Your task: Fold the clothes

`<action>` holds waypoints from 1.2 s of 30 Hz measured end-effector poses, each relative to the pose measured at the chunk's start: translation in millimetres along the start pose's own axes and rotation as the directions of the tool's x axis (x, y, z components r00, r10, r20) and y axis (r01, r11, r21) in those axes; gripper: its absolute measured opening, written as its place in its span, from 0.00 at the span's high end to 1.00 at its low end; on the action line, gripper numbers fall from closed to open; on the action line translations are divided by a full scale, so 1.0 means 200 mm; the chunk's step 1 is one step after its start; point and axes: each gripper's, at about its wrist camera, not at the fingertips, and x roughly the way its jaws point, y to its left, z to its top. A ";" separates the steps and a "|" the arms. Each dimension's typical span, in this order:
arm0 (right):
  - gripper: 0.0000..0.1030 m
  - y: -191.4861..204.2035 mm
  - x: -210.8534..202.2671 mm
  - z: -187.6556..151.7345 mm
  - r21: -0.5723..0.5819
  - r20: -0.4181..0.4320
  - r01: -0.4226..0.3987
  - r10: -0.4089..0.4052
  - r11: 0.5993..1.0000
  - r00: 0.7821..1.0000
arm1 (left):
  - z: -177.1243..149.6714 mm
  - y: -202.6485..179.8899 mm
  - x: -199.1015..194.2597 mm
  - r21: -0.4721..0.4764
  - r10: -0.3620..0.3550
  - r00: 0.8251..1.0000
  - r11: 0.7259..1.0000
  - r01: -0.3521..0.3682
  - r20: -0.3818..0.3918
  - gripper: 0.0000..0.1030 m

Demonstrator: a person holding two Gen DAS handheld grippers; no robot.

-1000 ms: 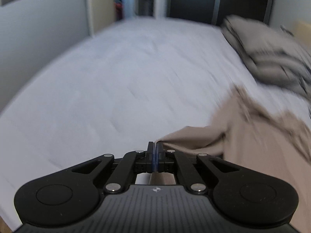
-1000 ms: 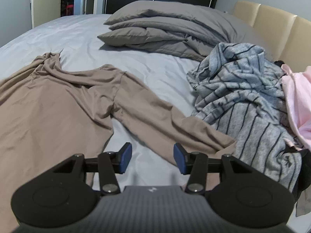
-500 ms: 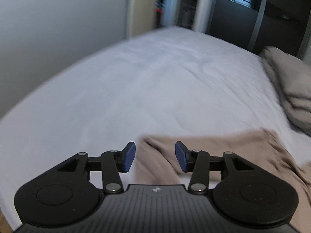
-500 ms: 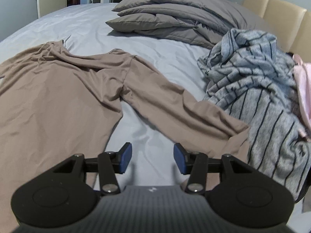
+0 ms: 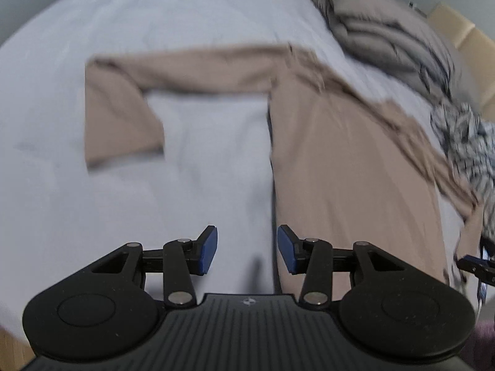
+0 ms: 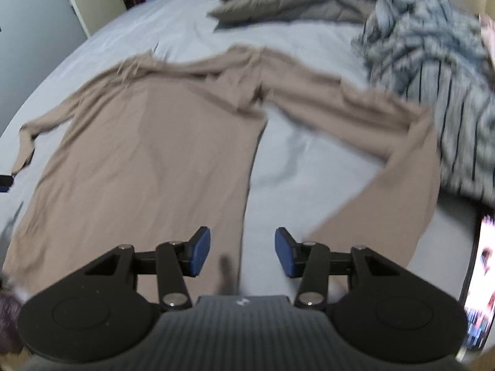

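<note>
While both jaws gape, tan shirt lies flat ahead, ungripped

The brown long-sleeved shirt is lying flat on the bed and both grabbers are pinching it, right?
Not quite. The brown long-sleeved shirt does lie spread on the pale grey bed sheet, but neither gripper pinches it. The left wrist view shows the left gripper with jaws open and empty; the right wrist view shows the same for the right gripper.

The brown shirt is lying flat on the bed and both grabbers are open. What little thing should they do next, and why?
Probably lower the left gripper onto the tan shirt's near side edge and pinch it. Both grippers are open and empty, and the right gripper hovers over the opposite edge.
</note>
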 end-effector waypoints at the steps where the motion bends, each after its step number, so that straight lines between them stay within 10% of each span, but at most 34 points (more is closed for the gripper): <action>1: 0.55 0.00 0.00 -0.03 0.004 -0.018 -0.004 0.004 1.000 1.000 | -0.05 -0.01 0.00 0.000 -0.002 1.000 1.000 0.002 -0.019 0.60; 9: 0.64 0.00 0.01 -0.23 0.053 -0.155 -0.036 0.044 0.998 0.987 | -0.26 -0.05 -0.03 -0.014 -0.011 0.996 1.000 0.010 -0.089 0.60; 15: 0.90 0.06 0.01 -0.25 -0.012 -0.163 -0.063 0.060 0.998 0.985 | -0.33 -0.17 -0.01 0.128 -0.005 0.990 0.992 0.023 -0.138 0.60; 28: 0.90 0.05 0.04 -0.24 -0.036 -0.176 -0.049 0.042 0.998 0.984 | -0.53 -0.54 -0.01 0.577 0.085 0.995 0.816 -0.035 -0.060 0.60; 36: 0.90 0.06 0.04 -0.23 -0.046 -0.179 -0.042 0.033 0.998 0.983 | -0.50 -0.53 -0.03 0.548 0.135 0.990 0.826 -0.133 0.038 0.79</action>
